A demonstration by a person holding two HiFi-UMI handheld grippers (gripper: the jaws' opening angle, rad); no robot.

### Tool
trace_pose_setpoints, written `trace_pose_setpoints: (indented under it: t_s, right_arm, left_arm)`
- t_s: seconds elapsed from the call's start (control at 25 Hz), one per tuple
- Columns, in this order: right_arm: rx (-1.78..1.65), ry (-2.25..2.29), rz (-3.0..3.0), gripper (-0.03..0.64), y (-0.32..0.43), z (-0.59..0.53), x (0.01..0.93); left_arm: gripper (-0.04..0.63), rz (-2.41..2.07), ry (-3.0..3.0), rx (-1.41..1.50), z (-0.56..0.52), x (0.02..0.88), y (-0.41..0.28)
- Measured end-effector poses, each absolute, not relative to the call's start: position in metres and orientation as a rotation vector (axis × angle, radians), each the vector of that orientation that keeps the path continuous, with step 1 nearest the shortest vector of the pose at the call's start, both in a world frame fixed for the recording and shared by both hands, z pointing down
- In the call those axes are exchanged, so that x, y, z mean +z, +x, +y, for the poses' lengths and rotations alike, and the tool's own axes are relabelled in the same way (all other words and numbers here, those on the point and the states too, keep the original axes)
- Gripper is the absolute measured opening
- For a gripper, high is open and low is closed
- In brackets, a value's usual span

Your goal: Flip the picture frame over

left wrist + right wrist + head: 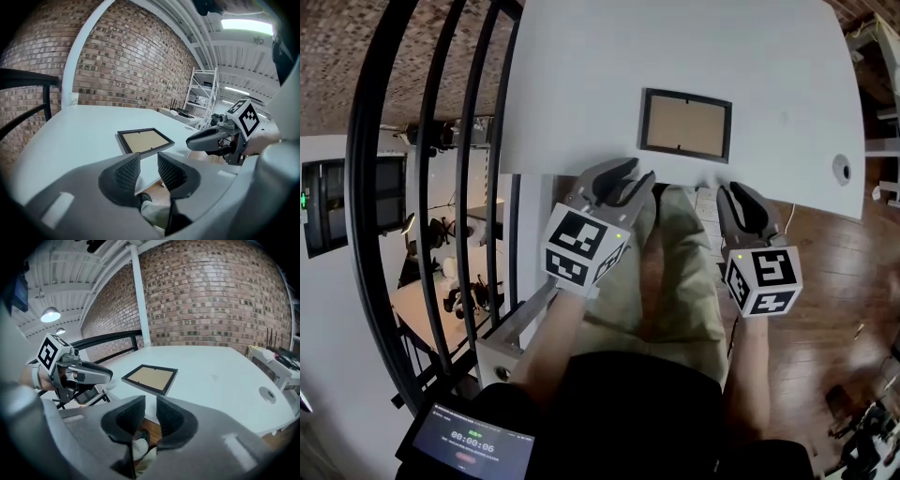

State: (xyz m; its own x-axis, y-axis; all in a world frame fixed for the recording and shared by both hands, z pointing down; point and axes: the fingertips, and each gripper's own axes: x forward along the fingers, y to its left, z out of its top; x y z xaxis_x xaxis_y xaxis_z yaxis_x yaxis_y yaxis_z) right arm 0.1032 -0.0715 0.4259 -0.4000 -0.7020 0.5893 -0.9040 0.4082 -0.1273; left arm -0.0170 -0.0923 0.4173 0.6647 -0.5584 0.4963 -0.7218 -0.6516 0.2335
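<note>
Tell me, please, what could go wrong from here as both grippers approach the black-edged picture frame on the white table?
1. The black rectangular picture frame lies flat on the smooth white table, so the open left gripper and right gripper may shove it along instead of getting under an edge.
2. It sits near the table's front edge; a slip mid-flip could drop it onto the wooden floor.

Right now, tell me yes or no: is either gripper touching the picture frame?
No. In the head view the left gripper and right gripper both hang short of the picture frame, which lies flat on the table.
</note>
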Motion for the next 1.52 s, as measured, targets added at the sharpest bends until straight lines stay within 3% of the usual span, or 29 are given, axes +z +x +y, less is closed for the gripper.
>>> trace_pose_setpoints:
  t_s: [0.44,1.52]
  right_arm:
    - [0.61,1.355,-2.19,0.111,0.106,-0.099,0.441]
    - [0.598,1.308,-2.129,0.124,0.101,-0.106,0.457]
  left_arm:
    - [0.165,-0.989,2.442,0.589,-0.111,0.434,-0.01]
    - [0.209,-0.995,2.355,0.839,-0.115,0.457,-0.008]
